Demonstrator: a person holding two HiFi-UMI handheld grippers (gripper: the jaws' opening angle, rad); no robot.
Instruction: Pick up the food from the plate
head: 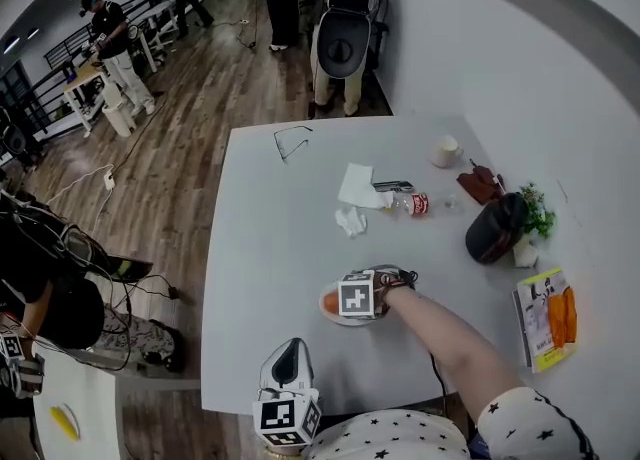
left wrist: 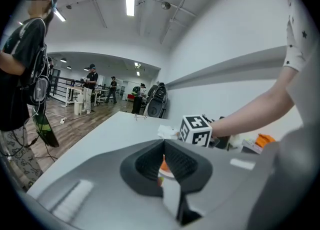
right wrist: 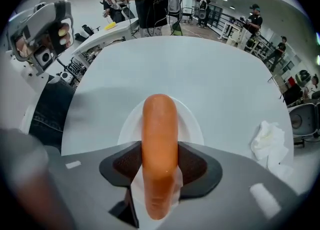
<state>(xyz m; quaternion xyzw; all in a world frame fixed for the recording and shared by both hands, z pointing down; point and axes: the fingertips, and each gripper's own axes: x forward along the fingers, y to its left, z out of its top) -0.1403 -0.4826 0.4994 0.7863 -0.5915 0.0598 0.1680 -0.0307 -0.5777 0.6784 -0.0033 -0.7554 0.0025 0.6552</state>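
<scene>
The sausage (right wrist: 159, 124) between the right gripper's (right wrist: 160, 150) jaws has a smooth, faintly glossy orange-brown skin. Under it, the white plate (right wrist: 192, 124) looks smooth with a soft sheen. Both grippers have matt grey plastic bodies. Their dark pads (right wrist: 195, 166) are finely ribbed and rough, on the left gripper (left wrist: 163, 146) as well. The table (right wrist: 200, 69) around them is smooth, matt and pale grey. To the right of the right gripper lies a tissue (right wrist: 267, 141) of soft, crumpled paper. Left of the left gripper, past the table edge, the floor (head: 200, 98) is wood planking with a dull shine.
</scene>
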